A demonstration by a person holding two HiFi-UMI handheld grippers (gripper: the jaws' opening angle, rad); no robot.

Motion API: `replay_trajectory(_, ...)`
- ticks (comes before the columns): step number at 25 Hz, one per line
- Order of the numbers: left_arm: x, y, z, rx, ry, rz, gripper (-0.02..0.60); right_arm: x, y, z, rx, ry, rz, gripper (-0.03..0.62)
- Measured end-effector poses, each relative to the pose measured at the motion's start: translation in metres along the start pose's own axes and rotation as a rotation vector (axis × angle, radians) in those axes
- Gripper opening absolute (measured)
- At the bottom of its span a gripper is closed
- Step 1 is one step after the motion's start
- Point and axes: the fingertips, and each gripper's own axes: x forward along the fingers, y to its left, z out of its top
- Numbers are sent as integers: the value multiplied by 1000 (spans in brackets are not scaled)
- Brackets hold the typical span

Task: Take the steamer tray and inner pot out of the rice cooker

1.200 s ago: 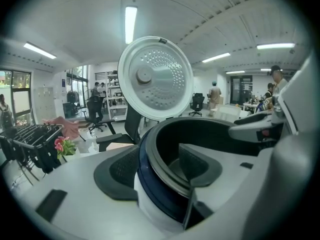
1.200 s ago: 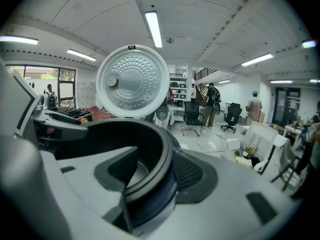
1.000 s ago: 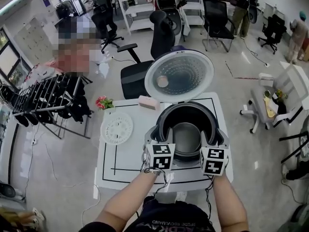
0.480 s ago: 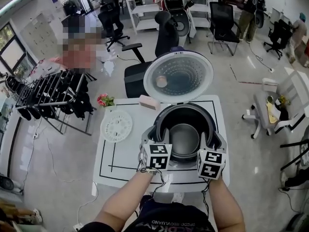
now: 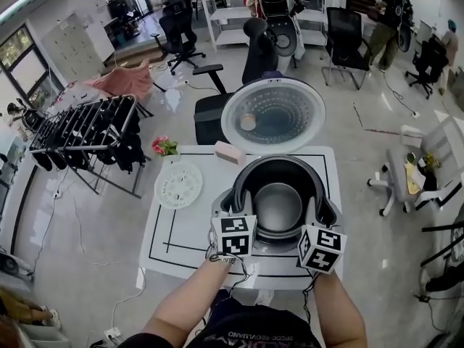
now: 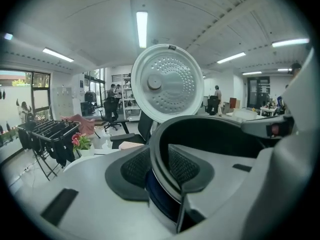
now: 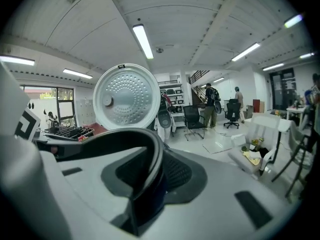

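Tabletop (image 5: 174, 241): one inner pot (image 5: 279, 205), two tools (image 5: 235, 210) (image 5: 317, 214)

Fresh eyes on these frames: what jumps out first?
The round white rice cooker lid stands open behind the dark round inner pot. The left gripper and right gripper clamp the pot's rim on either side, their jaws having just closed further on it. A white perforated steamer tray lies on the white table, left of the pot.

Head view overhead, gripper views near, sharing pot (image 5: 279, 205)
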Motion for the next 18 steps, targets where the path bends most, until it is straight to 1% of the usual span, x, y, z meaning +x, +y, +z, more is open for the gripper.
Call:
replay_trajectory(7,-12,0,26,-19,-72,13,117,-7,0,21,59,-41,38,97)
replay_trajectory(18,-36,5,53,-43,-151,27,115,-21,7,47,67,-98,82,97)
